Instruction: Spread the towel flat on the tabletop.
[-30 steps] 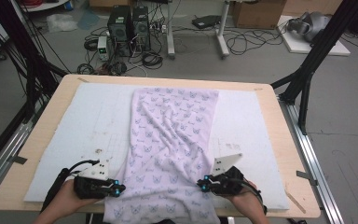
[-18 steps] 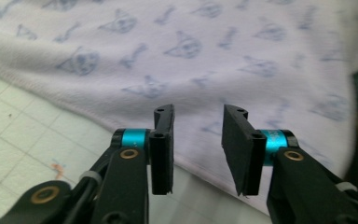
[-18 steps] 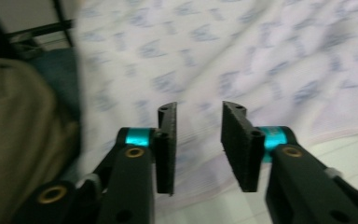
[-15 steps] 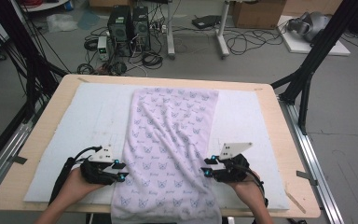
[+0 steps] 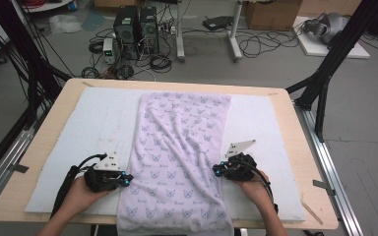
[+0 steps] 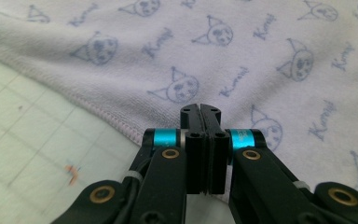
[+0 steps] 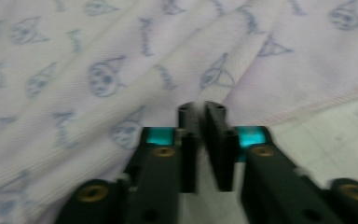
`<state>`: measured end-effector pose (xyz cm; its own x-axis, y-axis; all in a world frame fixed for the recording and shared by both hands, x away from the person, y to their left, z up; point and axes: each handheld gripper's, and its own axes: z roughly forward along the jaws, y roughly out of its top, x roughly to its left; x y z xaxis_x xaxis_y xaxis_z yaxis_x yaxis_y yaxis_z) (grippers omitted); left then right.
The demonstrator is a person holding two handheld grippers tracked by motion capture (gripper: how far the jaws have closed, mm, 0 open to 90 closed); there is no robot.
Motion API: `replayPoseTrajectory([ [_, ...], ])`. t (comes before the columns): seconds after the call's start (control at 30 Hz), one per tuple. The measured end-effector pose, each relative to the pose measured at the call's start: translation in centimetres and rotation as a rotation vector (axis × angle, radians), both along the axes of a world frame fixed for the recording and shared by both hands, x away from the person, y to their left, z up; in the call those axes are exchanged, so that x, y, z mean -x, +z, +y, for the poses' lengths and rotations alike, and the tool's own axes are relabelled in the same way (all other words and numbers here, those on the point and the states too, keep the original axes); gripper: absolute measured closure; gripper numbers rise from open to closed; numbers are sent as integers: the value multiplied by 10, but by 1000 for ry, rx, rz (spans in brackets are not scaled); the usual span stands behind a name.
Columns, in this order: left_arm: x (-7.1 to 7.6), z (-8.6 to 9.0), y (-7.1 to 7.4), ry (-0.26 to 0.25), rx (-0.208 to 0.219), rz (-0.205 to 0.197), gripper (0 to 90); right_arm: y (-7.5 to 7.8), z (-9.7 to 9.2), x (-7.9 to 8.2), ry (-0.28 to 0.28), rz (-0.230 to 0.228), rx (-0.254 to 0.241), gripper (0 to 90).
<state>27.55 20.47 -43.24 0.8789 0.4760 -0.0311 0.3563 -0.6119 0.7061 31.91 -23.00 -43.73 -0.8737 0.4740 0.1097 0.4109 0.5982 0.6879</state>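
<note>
Pale lilac terry towel with a blue cat-face print (image 5: 179, 162) lies lengthwise down the middle of the white foam mat (image 5: 69, 142) on the light wooden table (image 5: 39, 147). Far end is flat near the table's back edge; near end hangs over the front edge toward me. Diagonal wrinkles run across its middle.

My left gripper (image 5: 124, 179) sits at the towel's left hem, low on the mat, pointing inward at the cloth. In the left gripper view (image 6: 200, 111) its jaws have just closed and are pressed flat together, nothing between the pads. Tips sit over the towel just inside the stitched hem, with the gridded mat showing to the left.

My right gripper (image 5: 216, 170) is at the right hem, opposite the left one, also pointing inward. In the right gripper view (image 7: 200, 112) the picture is blurred; jaws have just closed and stand together, with only a thin slit visible lower down. I see no cloth caught between them. Tips are over a towel fold beside the hem, mat showing to the right.

Both of my hands rest low on the mat, one either side of the towel.
</note>
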Motion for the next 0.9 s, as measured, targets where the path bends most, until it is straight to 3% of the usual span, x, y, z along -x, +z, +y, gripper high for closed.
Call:
replayPoseTrajectory([
  [0.07, 2, 6, 2, 12, 6, -5, 885, 5, -1, 2, 7, -8, -1, 857],
  [0.1, 3, 9, 5, 11, 23, -6, 884, 12, -5, 5, -11, -35, -42, 810],
  [0.13, 3, 9, 5, 11, 23, -6, 879, 12, -5, 5, -11, -35, -42, 810],
  [0.17, 3, 10, 7, 0, 51, -7, 859, 19, -8, 3, -45, -59, -48, 758],
  [0.2, 3, 10, 7, 0, 51, -7, 801, 19, -8, 3, -45, -59, -48, 758],
  [0.23, 1, 7, 9, -3, 69, -2, 739, 19, -8, -3, -74, -69, -34, 713],
  [0.3, -1, 1, 7, -7, 63, 2, 668, 15, -6, -10, -92, -70, -14, 698],
  [0.37, -2, -2, 5, -7, 62, 8, 640, 9, -3, -17, -111, -58, 2, 688],
  [0.43, -6, -11, -2, -14, 24, 16, 649, 3, -1, -23, -122, -41, 22, 681],
  [0.53, -6, -13, -6, -11, 26, 8, 789, -2, 2, -25, -122, -38, 30, 722],
  [0.57, -7, -12, -7, -8, 31, 12, 837, -2, 1, -25, -115, -39, 29, 850],
  [0.67, -6, -11, -7, 0, 38, 14, 870, -1, 1, -25, -98, -32, 30, 871],
  [0.7, -6, -11, -7, 0, 34, 11, 870, 3, 0, -24, -101, -69, 87, 877],
  [0.8, -6, -12, -7, 0, 35, 11, 870, 8, -7, -26, -137, -89, 107, 877],
  [0.83, -6, -12, -6, -1, 31, 11, 869, 14, -17, -30, -185, -118, 128, 877],
  [0.87, -6, -12, -6, -1, 31, 11, 864, 14, -17, -30, -185, -118, 128, 877],
  [0.9, -6, -12, -6, 5, 32, 7, 824, 18, -30, -35, -259, -117, 119, 862],
])
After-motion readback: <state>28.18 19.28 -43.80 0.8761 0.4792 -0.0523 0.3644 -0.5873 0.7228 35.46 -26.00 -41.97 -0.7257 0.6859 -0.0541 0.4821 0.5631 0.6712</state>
